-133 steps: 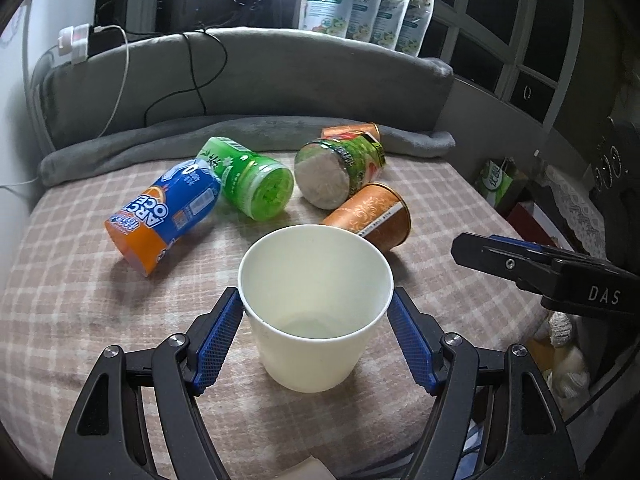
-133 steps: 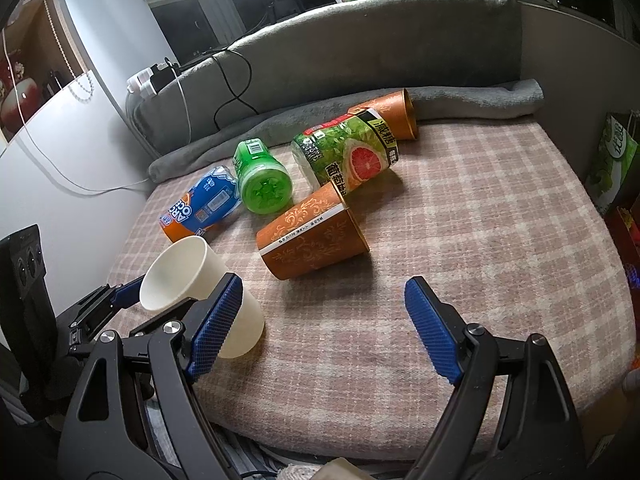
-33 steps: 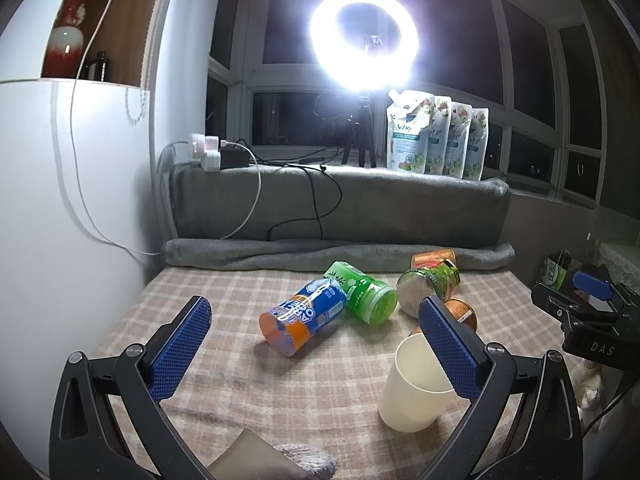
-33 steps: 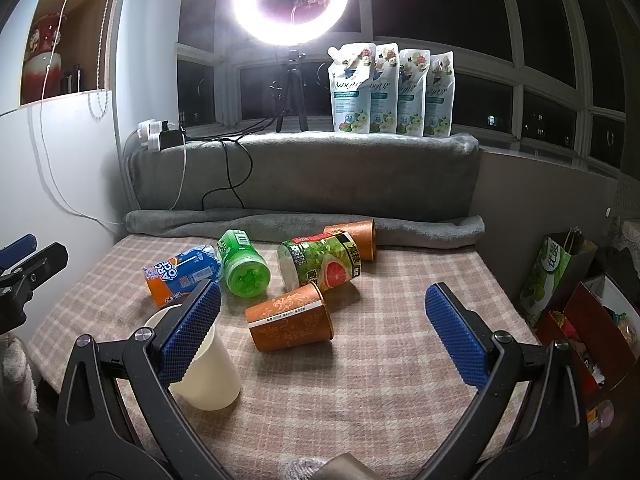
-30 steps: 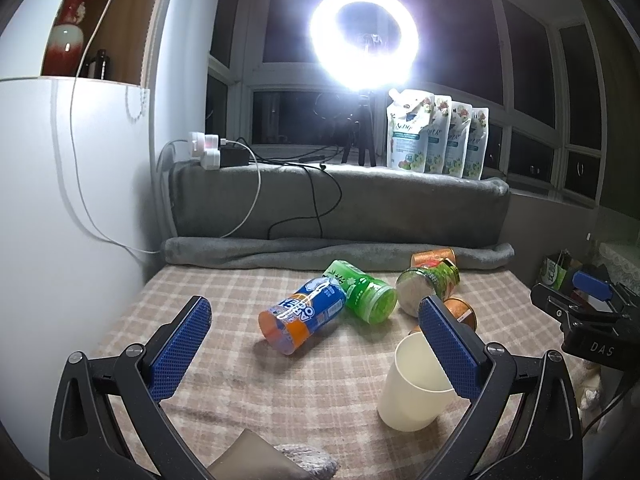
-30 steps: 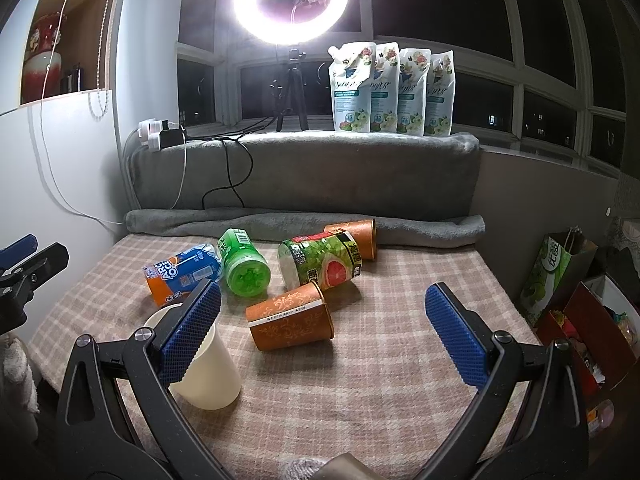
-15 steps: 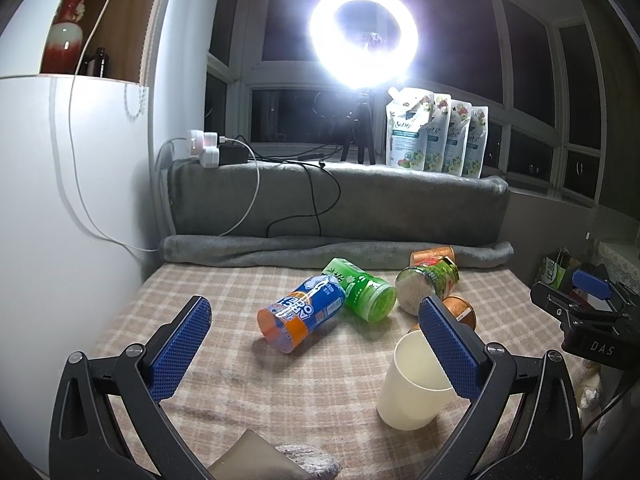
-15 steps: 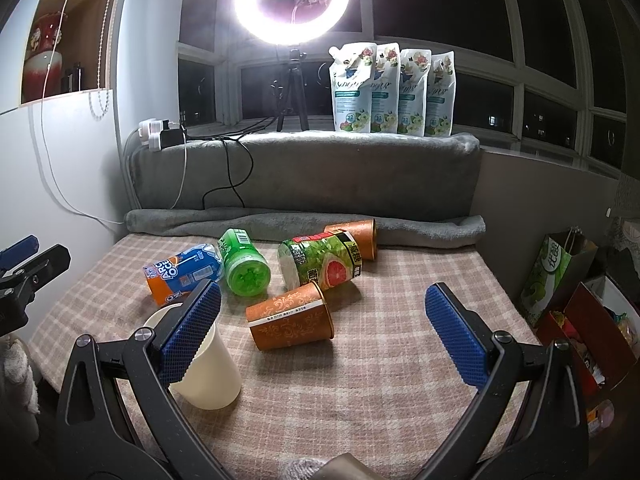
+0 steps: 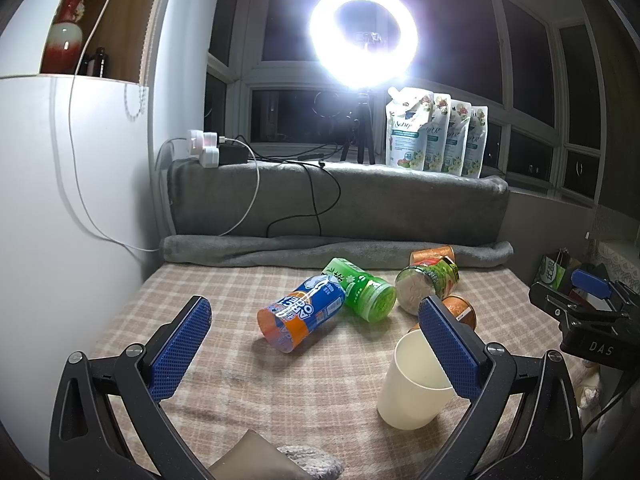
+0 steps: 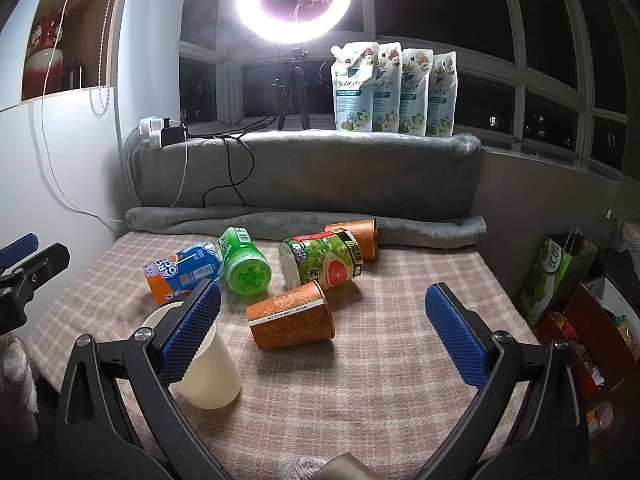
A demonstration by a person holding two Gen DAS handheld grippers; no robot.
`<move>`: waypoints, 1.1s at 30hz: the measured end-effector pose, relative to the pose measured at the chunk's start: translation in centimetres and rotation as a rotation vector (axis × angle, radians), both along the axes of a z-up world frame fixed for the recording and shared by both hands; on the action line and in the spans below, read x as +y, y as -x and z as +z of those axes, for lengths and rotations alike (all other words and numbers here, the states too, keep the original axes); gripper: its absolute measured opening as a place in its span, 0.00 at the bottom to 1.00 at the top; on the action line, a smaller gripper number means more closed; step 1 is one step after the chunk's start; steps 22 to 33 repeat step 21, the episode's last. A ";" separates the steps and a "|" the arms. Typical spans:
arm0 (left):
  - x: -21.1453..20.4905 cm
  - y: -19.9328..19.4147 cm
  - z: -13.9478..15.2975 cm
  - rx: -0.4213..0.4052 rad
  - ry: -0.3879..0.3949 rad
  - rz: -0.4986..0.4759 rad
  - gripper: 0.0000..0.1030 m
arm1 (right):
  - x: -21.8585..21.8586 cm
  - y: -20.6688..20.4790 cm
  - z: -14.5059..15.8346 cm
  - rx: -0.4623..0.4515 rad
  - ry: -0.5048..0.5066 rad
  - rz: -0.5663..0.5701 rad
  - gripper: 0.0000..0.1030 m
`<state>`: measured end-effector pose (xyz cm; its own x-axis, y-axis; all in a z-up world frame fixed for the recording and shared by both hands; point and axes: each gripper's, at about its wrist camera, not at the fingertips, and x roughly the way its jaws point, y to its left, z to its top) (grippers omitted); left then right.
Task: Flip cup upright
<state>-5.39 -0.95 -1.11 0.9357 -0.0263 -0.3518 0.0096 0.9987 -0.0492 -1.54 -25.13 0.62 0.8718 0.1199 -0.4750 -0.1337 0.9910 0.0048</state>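
Left wrist view: we see the cream cup (image 9: 416,392) standing upright on the near right of the checked bed (image 9: 224,368), mouth up. Our left gripper (image 9: 316,344) and right gripper (image 10: 322,332) both have fingers spread apart, holding nothing. An orange cup (image 10: 290,322) lies on its side beyond.

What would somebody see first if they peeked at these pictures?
Probably the glowing ring light up by the dark window. Next, the bright cups and bottles tipped over on the checked cloth, like the orange cup in the middle. One cream cup stands upright near the front.
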 end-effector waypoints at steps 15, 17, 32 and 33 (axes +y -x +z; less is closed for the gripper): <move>1.3 -0.5 -0.7 0.021 0.015 0.016 1.00 | 1.8 -0.8 -5.2 0.213 0.023 0.228 1.00; 1.5 -0.6 -0.8 0.025 0.016 0.019 1.00 | 1.9 -0.8 -5.3 0.216 0.021 0.232 1.00; 1.7 -0.7 -1.0 0.020 0.012 0.030 1.00 | 2.2 -0.9 -5.0 0.213 0.030 0.237 1.00; 1.7 -0.7 -1.0 0.020 0.012 0.030 1.00 | 2.2 -0.9 -5.0 0.213 0.030 0.237 1.00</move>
